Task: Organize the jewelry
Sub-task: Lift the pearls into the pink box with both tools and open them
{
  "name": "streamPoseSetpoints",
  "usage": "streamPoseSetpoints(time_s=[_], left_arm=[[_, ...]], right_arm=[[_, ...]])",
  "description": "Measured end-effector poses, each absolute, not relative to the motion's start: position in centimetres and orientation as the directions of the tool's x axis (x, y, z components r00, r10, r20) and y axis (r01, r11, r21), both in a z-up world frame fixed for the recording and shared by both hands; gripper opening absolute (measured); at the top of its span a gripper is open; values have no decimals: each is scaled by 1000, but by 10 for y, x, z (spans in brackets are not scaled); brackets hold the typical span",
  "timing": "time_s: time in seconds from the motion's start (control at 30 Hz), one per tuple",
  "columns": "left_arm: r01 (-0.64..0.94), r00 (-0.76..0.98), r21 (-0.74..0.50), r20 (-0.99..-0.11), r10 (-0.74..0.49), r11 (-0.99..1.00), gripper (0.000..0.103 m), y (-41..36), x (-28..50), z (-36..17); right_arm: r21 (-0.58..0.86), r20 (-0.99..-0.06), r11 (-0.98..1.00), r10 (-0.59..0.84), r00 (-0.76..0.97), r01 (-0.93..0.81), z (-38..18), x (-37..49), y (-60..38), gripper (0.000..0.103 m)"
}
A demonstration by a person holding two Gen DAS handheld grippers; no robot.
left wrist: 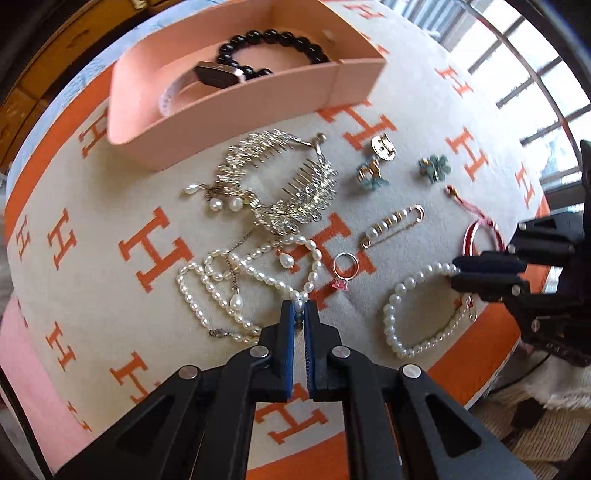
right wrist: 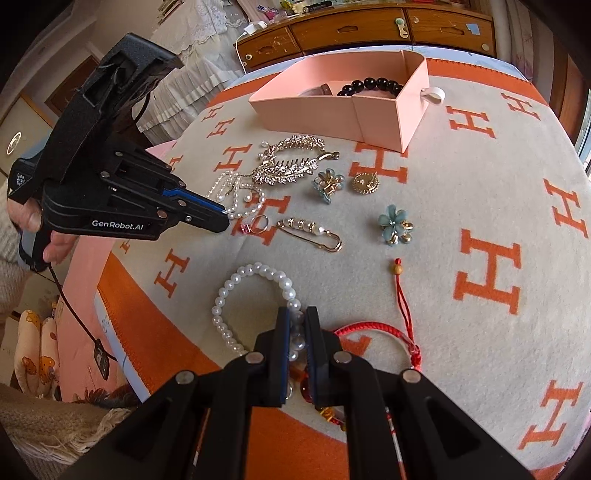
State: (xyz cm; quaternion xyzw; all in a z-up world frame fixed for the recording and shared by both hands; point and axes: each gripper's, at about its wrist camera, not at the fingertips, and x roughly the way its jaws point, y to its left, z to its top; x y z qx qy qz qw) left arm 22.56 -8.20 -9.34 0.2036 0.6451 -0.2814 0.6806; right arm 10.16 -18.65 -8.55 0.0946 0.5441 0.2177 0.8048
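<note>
Blanket (left wrist: 110,192) w/ orange H's has jewelry on it. Left tongs (left wrist: 299,308) pinch pearl necklace (left wrist: 221,280). Right tongs (right wrist: 296,321) pinch pearl bracelet (right wrist: 221,295).

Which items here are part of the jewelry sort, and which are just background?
Job:
pearl necklace, in left gripper
pearl bracelet, in right gripper
pink box
hair comb
ring
pearl pin

Background:
wooden drawers
blanket
</note>
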Motion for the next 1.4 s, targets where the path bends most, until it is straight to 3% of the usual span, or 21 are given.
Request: streamPoseSetpoints(time_s=[0.3,0.57,0.77,1.0,1.4], left_arm=[[439,268,-152,-918,-290,886,3,-39,205,4],[401,498,-160,-789,-361,902,3,-2,181,105],[394,560,-171,-735,-383,903,3,-3,191,137],[405,581,-153,-718,-383,902,3,-34,234,111],[397,484,-194,-786,-385,897,3,-90,317,25]], right_arm=[[374,-756,875,479,446,-307,-14,104,-176,8],[312,-659,893,450,603,-326,64,113,-170,8],[290,-617,909,416,669,-298,99,141,-172,8],[287,-650,937,344,678,-200,88,197,-183,8],[283,-784,956,275,556,-73,-6,278,-194,8]])
